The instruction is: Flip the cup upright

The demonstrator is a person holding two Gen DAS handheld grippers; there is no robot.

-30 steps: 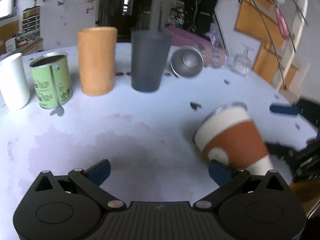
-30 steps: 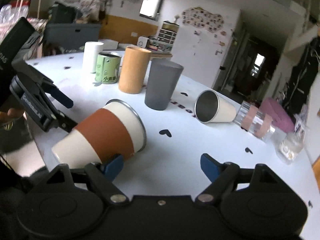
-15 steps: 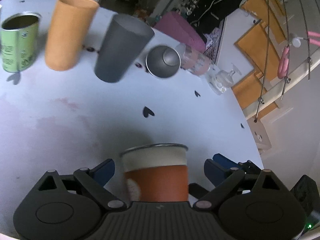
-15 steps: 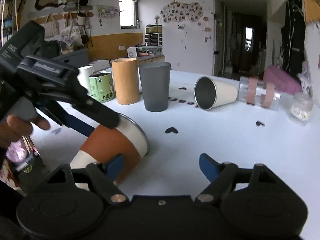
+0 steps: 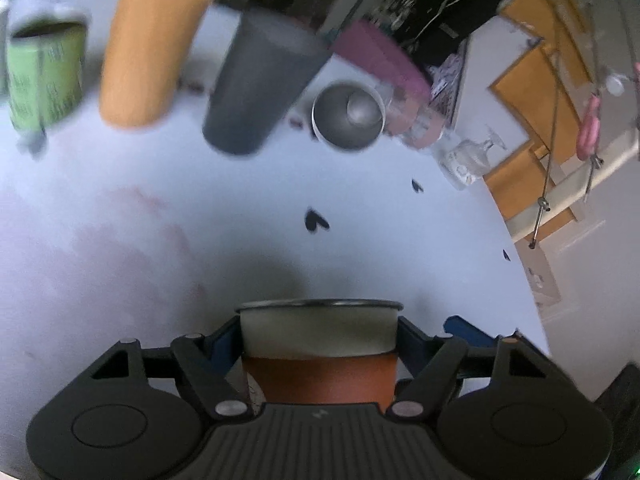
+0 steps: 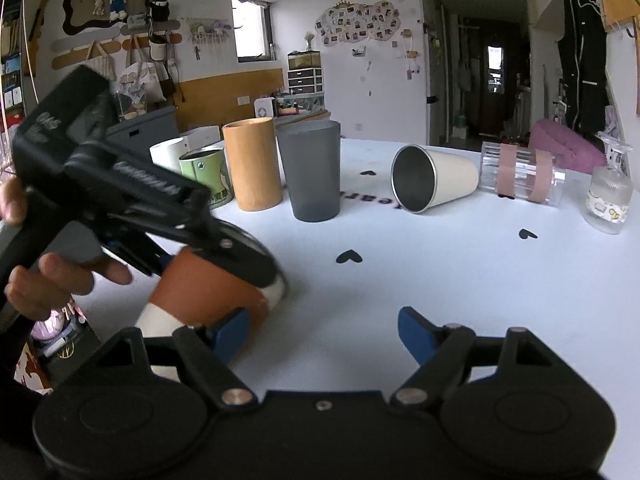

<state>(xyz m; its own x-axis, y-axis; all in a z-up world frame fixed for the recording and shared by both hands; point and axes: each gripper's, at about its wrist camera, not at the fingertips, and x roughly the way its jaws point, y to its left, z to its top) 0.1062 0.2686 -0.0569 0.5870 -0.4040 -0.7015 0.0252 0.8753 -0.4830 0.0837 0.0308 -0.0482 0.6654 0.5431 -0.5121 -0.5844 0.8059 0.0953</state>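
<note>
A cream cup with a brown sleeve and metal rim (image 5: 320, 344) lies on its side on the white table, rim pointing away from me. My left gripper (image 5: 320, 340) is shut on it, one blue finger on each side near the rim. In the right wrist view the same cup (image 6: 208, 292) lies low at the left with the left gripper (image 6: 168, 216) clamped over it. My right gripper (image 6: 324, 330) is open and empty just right of the cup, above the table.
At the back stand a white cup (image 6: 170, 154), a green tin (image 6: 204, 176), an orange cylinder (image 6: 252, 164) and a grey tumbler (image 6: 312, 172). A steel cup (image 6: 432, 184) and a clear tumbler (image 6: 520, 176) lie on their sides. A small glass jar (image 6: 608, 200) is at right.
My left gripper has moved in over the lying cup and closed on it near the rim. My right gripper has stayed open beside it.
</note>
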